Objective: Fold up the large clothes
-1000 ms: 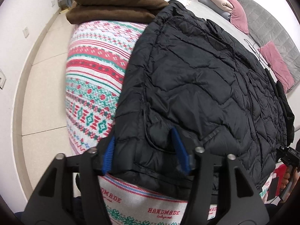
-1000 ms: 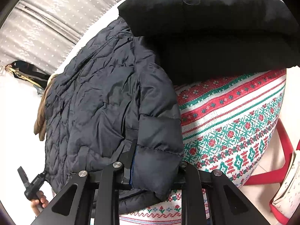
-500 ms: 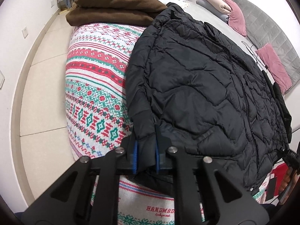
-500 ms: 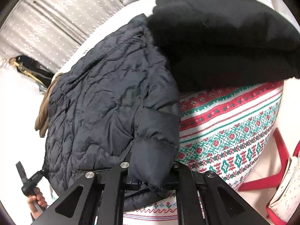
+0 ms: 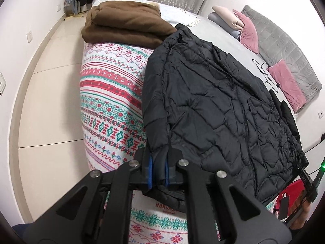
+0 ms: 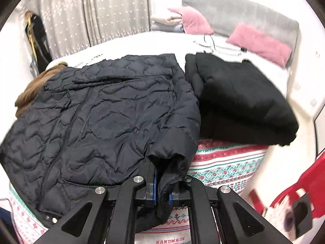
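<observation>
A black quilted jacket (image 5: pixel 213 111) lies spread on the patterned bedspread (image 5: pixel 109 101). My left gripper (image 5: pixel 158 160) has the jacket's near left sleeve end between its blue pads, and the jaws are closing on the fabric, which is lifted a little. In the right wrist view the jacket (image 6: pixel 111 122) fills the left half. My right gripper (image 6: pixel 162 180) pinches the right sleeve cuff (image 6: pixel 172 154), its jaws closing the last bit, and the cuff hangs through them.
A folded brown garment (image 5: pixel 126 24) lies beyond the jacket's far left. A folded black garment (image 6: pixel 239 101) sits against its right side. Pink pillows (image 6: pixel 260 42) and a grey headboard are at the back. A red bag (image 6: pixel 294 183) stands on the floor at right.
Both grippers went from around the sleeve ends to shut on them and rose. The right one rolled and swung, so the jacket now looks level in its view.
</observation>
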